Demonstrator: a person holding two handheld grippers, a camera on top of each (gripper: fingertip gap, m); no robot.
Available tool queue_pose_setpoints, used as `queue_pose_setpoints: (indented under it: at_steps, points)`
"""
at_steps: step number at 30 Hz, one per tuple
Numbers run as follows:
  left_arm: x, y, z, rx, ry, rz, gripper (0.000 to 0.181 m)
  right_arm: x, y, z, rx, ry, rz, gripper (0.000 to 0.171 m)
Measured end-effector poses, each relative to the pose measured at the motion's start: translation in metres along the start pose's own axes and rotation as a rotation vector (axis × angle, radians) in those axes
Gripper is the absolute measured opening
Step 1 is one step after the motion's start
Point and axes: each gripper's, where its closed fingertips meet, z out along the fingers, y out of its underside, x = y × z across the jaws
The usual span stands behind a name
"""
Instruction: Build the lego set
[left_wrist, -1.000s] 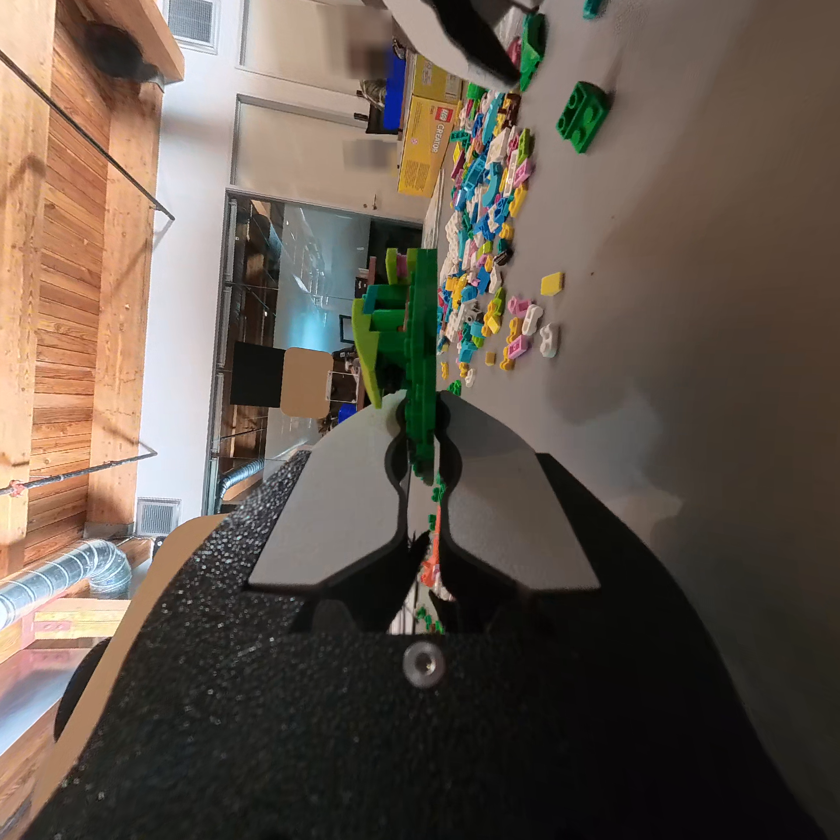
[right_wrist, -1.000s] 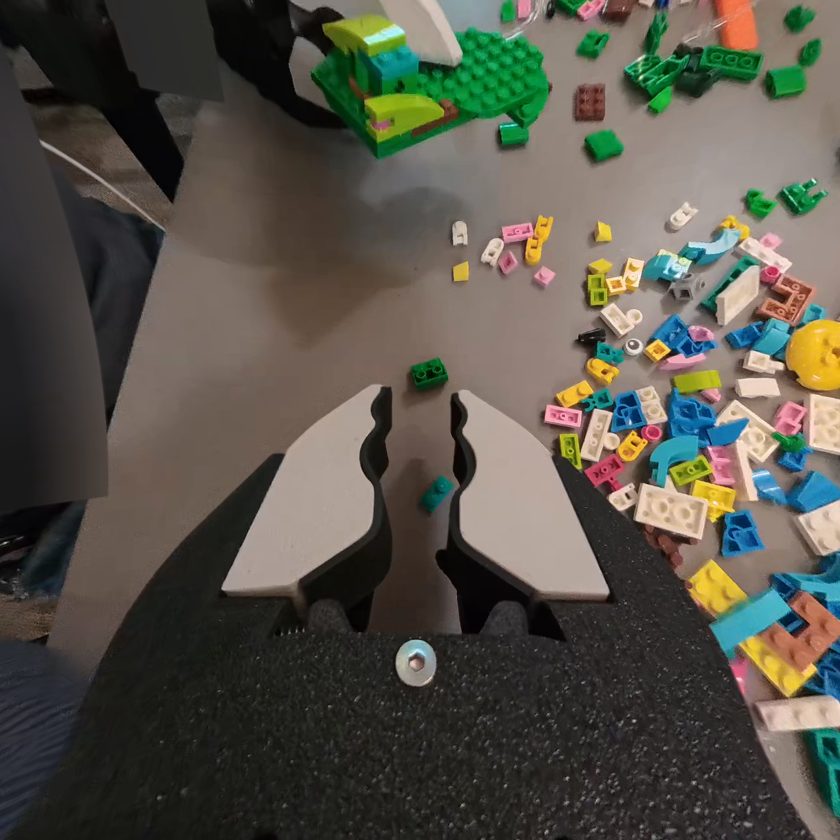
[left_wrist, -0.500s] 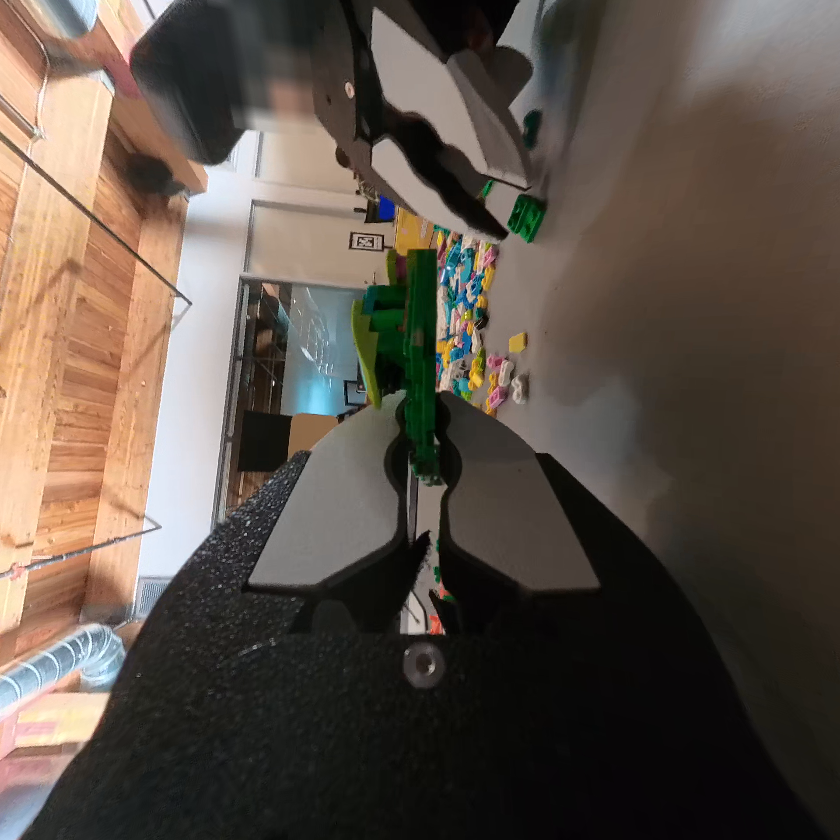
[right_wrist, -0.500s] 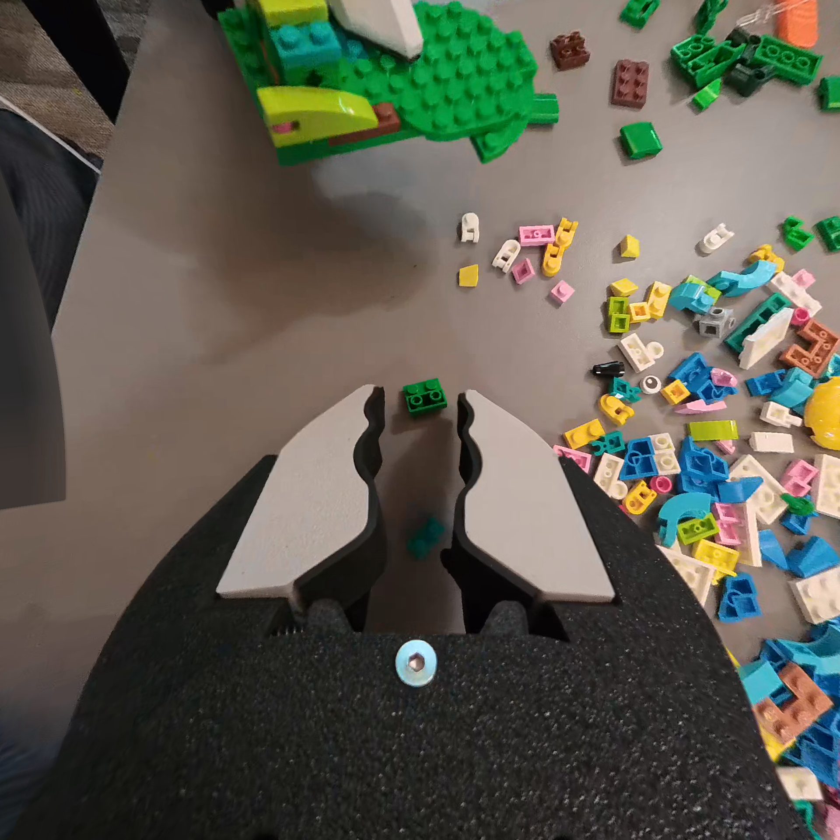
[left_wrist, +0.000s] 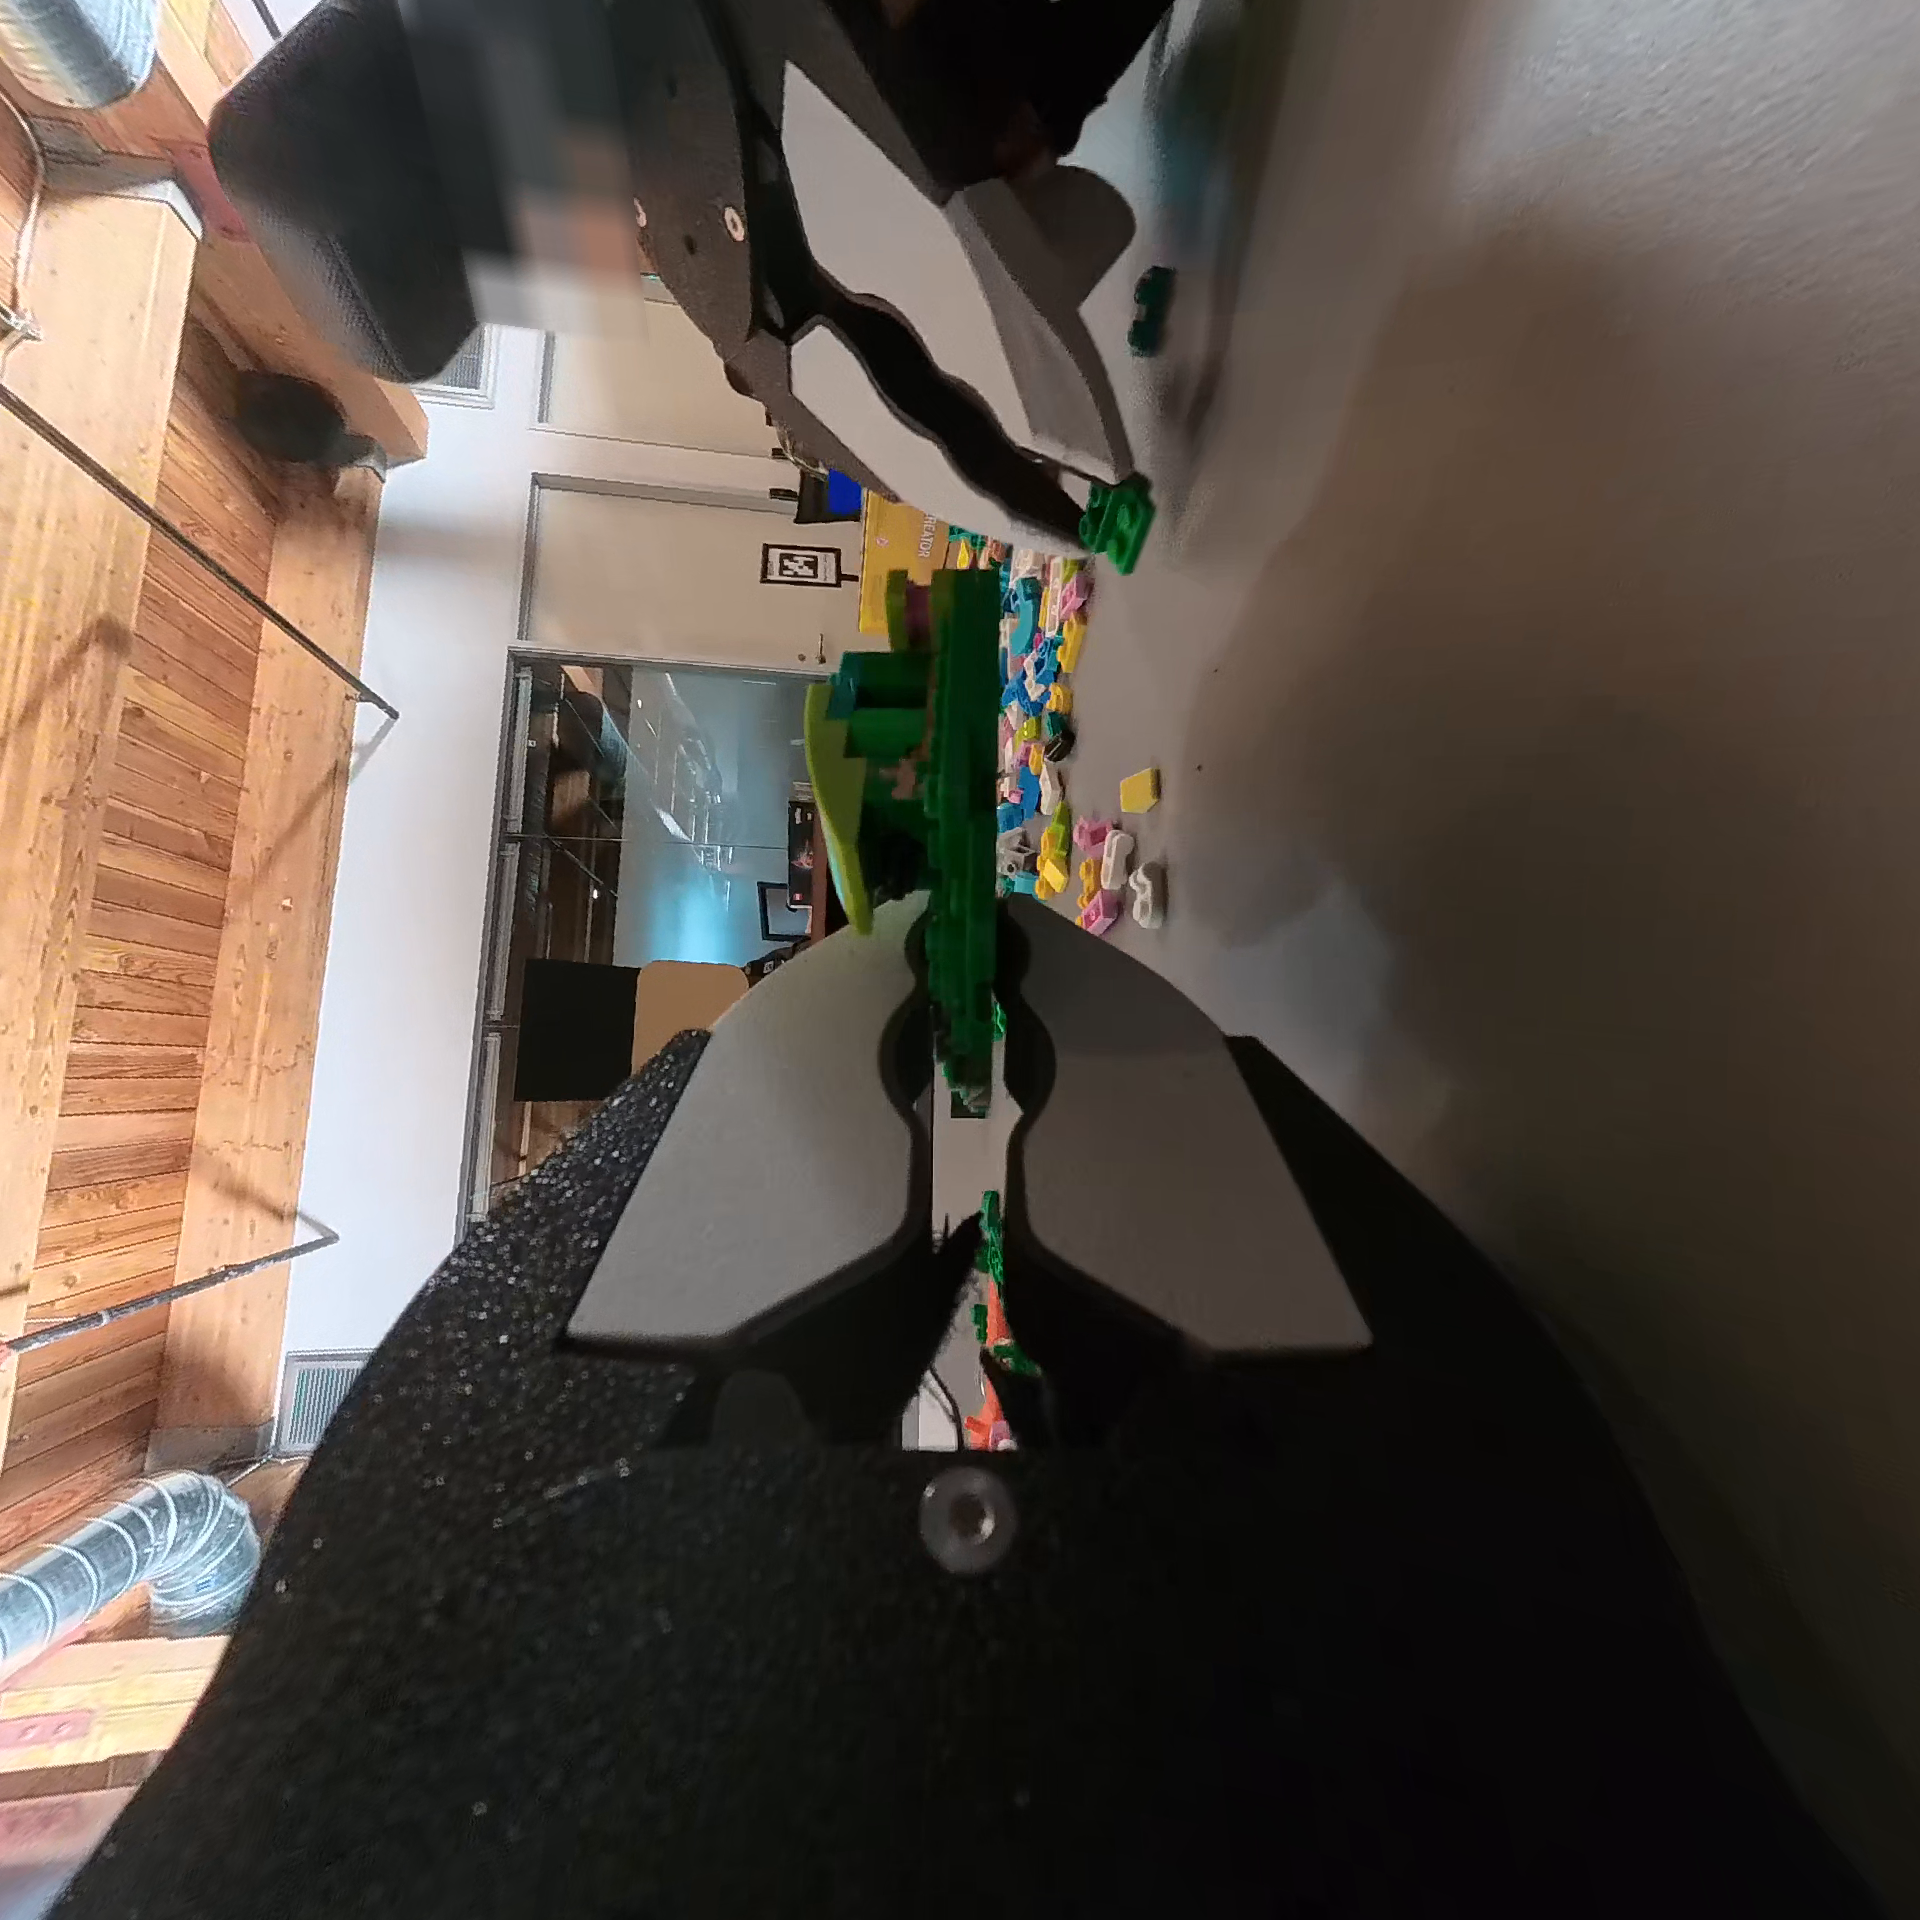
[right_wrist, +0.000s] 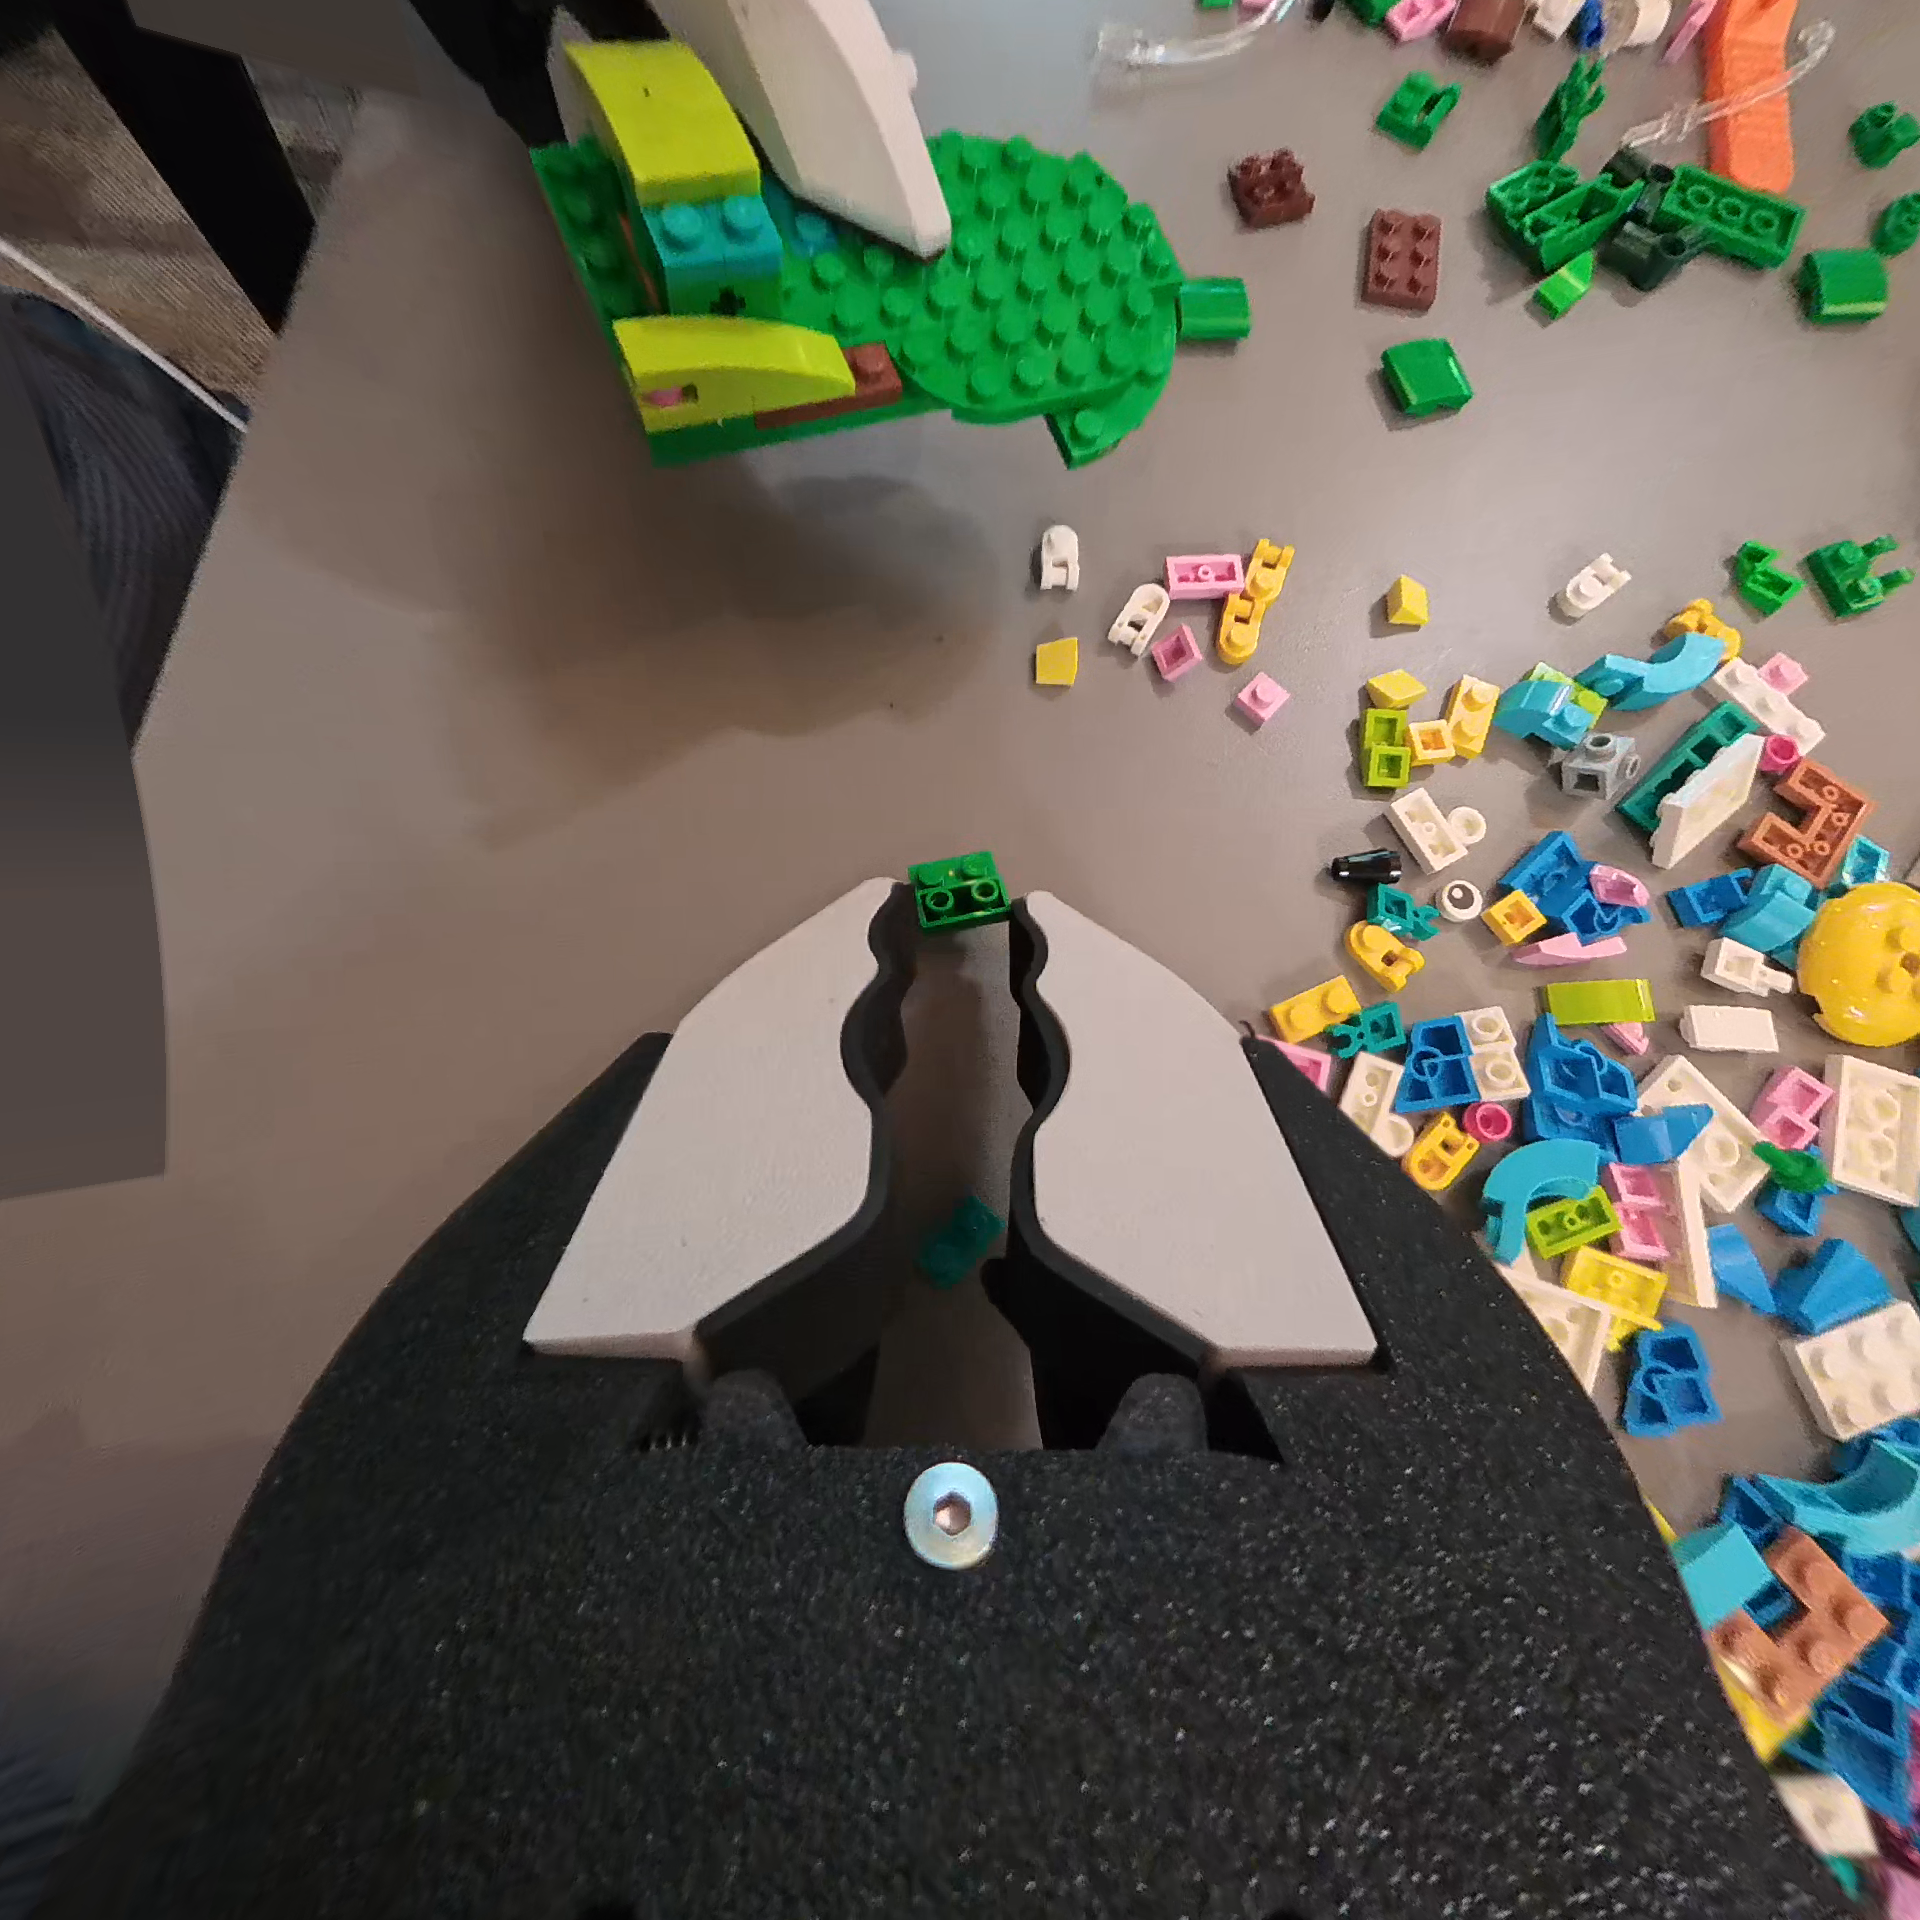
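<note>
Right wrist view showed the right gripper (right_wrist: 958, 902) closed to a narrow gap on a small green brick (right_wrist: 958, 891), pinched at the very fingertips, probably so the piece stayed exposed for pressing onto studs. It sat at or just above the grey table (right_wrist: 582, 727); whether it had lifted I could not tell. At about twelve o'clock from it, well apart, the green build (right_wrist: 1023, 312) was clamped by the left gripper (left_wrist: 961, 940), jaws closed on the plate's edge, likely to hold it steady as the receiving base. Loose coloured pieces (right_wrist: 1621, 1039) lay spread at three o'clock, within reach for later steps. A teal piece (right_wrist: 961, 1252) rested on the table under the right gripper's fingers.
</note>
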Motion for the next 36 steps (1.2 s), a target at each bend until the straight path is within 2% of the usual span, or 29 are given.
queue_pose_setpoints:
  at_steps: [9,12,22,36]
  points:
    - [-0.006,-0.002,-0.002,0.011,-0.048,0.024,0.008,-0.016,-0.042,-0.018,0.308,-0.240,0.198,0.016]
    - [-0.007,-0.003,-0.002,0.013,-0.051,0.022,0.008,-0.020,-0.048,-0.020,0.345,-0.309,0.241,0.016]
    - [-0.006,-0.002,-0.002,0.013,-0.051,0.028,0.008,-0.019,-0.049,-0.015,0.320,-0.265,0.205,0.016]
    - [-0.011,-0.009,-0.004,0.036,-0.081,0.041,0.008,-0.021,-0.077,-0.014,0.387,-0.183,0.077,0.016]
